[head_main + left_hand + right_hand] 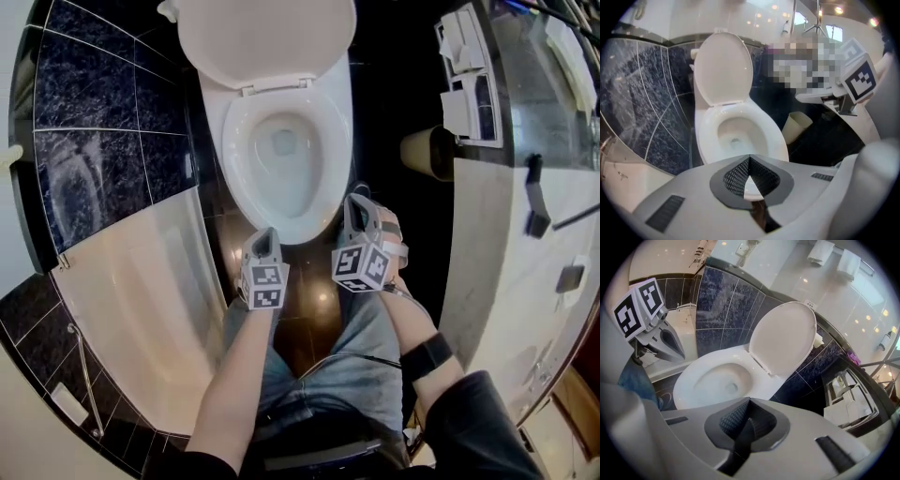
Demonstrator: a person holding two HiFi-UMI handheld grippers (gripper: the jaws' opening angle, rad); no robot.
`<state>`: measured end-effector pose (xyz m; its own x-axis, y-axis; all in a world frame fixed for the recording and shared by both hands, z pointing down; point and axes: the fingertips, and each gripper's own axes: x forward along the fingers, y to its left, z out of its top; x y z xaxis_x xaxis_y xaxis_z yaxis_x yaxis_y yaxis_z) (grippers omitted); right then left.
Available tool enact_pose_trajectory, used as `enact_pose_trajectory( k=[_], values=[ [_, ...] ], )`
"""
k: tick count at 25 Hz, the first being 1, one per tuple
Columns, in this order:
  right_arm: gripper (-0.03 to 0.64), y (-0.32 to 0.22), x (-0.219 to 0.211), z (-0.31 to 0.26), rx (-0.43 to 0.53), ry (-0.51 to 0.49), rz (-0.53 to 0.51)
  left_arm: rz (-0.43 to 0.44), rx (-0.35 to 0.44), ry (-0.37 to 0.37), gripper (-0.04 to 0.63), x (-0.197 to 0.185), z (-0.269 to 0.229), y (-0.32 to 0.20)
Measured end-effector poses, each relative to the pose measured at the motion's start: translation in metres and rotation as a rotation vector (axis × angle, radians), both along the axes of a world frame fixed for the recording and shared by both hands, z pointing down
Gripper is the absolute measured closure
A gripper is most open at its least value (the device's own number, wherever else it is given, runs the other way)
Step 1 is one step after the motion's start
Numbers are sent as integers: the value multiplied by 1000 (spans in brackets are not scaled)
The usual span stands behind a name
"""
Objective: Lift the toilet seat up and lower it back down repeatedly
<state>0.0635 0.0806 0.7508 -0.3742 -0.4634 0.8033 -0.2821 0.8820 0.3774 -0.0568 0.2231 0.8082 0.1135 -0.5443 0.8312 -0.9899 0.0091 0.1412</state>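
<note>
— Claws checked: left claw (750,161) and right claw (750,401) are both closed with nothing gripped, held by the near end of the bowl (230,159).
— Task state?
— Raised toilet seat (267,37) is seen at the far end, untouched. Lift judged done; lowering is due. Repeat count unknown.
— Orientation?
— Stood near upright, hinge edge down. Long axis runs up from the hinge, underside faced toward the near side.

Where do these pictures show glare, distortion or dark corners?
Head view: the fisheye bends the joints of the dark tile wall, and a glare spot sits on the glossy floor. Left gripper view: ceiling lamps flare at the top, corners are black. Right gripper view: lamp reflections dot the white wall.
</note>
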Motion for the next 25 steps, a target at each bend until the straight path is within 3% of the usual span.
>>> enact_pose_trajectory(
  k=[6, 14, 25],
  values=[
    [595, -25, -27, -100, 4, -99, 26, -9, 159, -65, 595, -46, -132, -63],
    [595, -48, -51, -240, 13, -248, 43, -49, 329, -93, 595, -75, -300, -103],
    [594, -77, -63, -360, 32, -409, 91, -41, 500, -157, 595, -103, -435, -118]
  ],
)
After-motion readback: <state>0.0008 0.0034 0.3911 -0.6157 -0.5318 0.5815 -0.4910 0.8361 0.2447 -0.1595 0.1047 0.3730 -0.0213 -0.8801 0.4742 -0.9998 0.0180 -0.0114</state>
